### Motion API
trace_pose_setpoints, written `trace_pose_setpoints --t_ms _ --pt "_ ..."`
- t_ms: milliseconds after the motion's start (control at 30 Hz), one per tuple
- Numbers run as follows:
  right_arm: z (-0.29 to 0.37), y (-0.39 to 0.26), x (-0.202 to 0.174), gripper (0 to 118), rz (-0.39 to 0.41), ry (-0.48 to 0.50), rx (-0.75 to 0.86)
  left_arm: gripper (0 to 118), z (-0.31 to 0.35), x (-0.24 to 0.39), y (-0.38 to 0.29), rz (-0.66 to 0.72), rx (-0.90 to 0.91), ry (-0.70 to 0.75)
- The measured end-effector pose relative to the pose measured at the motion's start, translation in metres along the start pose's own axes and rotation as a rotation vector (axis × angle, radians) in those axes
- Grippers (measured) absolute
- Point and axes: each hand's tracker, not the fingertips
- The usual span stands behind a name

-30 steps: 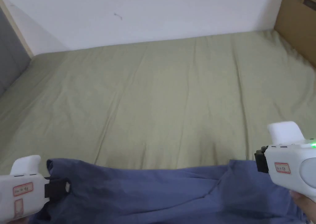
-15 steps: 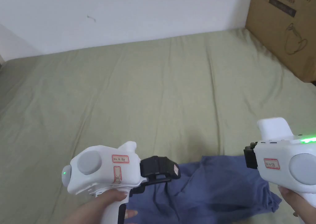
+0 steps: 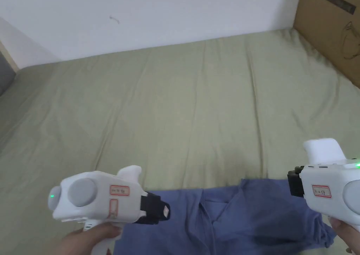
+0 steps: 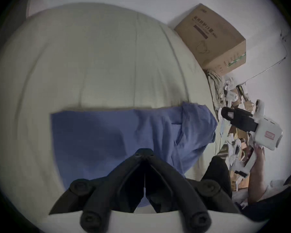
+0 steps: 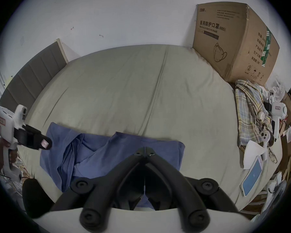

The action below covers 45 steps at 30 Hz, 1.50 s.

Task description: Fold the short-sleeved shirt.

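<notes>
Shirt (image 3: 228,220) is seen crumpled on the bed's (image 3: 197,108) near edge, long axis left-right. Left gripper (image 4: 144,153) is pressed together, empty, shirt just ahead. Right gripper (image 5: 145,151) is closed too, nothing pinched, hovering above it.

In the head view the blue shirt (image 3: 225,220) runs off the bottom edge, so its near part on the bed (image 3: 182,108) is cut off. The right gripper (image 3: 294,182) is cropped by the right edge, its jaw tips hidden. The cardboard box (image 3: 334,27) is cut by the top right corner.
</notes>
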Motion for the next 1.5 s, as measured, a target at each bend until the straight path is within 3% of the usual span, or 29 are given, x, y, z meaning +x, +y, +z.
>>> trace_pose_setpoints --t_ms 167,267,433,600,667,767,800,933,1033,1100,1133,1233,1333,1367,1400,1433,1467,1500 --pt "-0.003 -0.002 0.000 1 0.002 -0.004 -0.011 0 -0.066 0.007 -0.012 0.112 -0.100 -0.095" --pt "-0.006 -0.005 -0.001 1 0.007 -0.011 -0.021 0 -0.080 0.009 -0.013 0.136 -0.053 -0.149" --pt "-0.008 -0.007 -0.004 1 0.001 0.002 -0.027 0 -0.061 -0.010 -0.018 0.256 -0.054 -0.402" --pt "-0.003 -0.005 -0.007 1 0.011 0.010 -0.013 2 0.012 -0.045 -0.026 0.187 0.143 -0.354" --pt "-0.002 -0.004 -0.005 1 0.005 0.014 -0.008 23 0.043 -0.071 -0.031 0.201 0.223 -0.324" --pt "-0.001 -0.002 -0.004 1 -0.001 0.016 -0.005 97 0.064 -0.104 -0.040 0.255 0.237 -0.331" --pt "-0.001 -0.002 -0.004 1 0.000 0.012 -0.004 115 0.064 -0.114 -0.044 0.271 0.242 -0.344" --pt "-0.002 -0.003 -0.004 1 0.004 0.006 -0.013 117 0.049 -0.141 -0.052 0.313 0.253 -0.384" --pt "-0.004 -0.004 -0.006 1 0.019 -0.007 -0.027 117 0.017 -0.154 -0.057 0.366 0.160 -0.458" --pt "-0.005 -0.005 -0.007 1 0.030 -0.015 -0.039 118 0.000 -0.147 -0.062 0.361 0.206 -0.589" --pt "-0.006 -0.005 -0.008 1 0.035 -0.018 -0.045 118 -0.006 -0.150 -0.058 0.346 0.231 -0.651" --pt "-0.009 -0.004 -0.009 1 0.045 -0.028 -0.056 118 -0.039 -0.147 -0.051 0.409 0.032 -0.817" --pt "-0.012 -0.002 -0.010 1 0.046 -0.022 -0.064 116 -0.043 -0.143 -0.046 0.307 0.057 -0.774" --pt "-0.012 -0.001 -0.011 1 0.043 -0.017 -0.066 107 -0.044 -0.145 -0.046 0.321 0.064 -0.778" --pt "-0.013 -0.001 -0.011 1 0.040 -0.011 -0.067 73 -0.044 -0.150 -0.049 0.336 0.095 -0.768" --pt "-0.013 -0.001 -0.012 1 0.037 -0.007 -0.067 25 -0.041 -0.154 -0.052 0.353 0.140 -0.724" --pt "-0.013 -0.001 -0.012 1 0.035 -0.004 -0.066 7 -0.040 -0.160 -0.056 0.383 0.172 -0.635" --pt "-0.013 -0.001 -0.013 1 0.035 -0.001 -0.064 7 -0.043 -0.165 -0.059 0.389 0.167 -0.418"
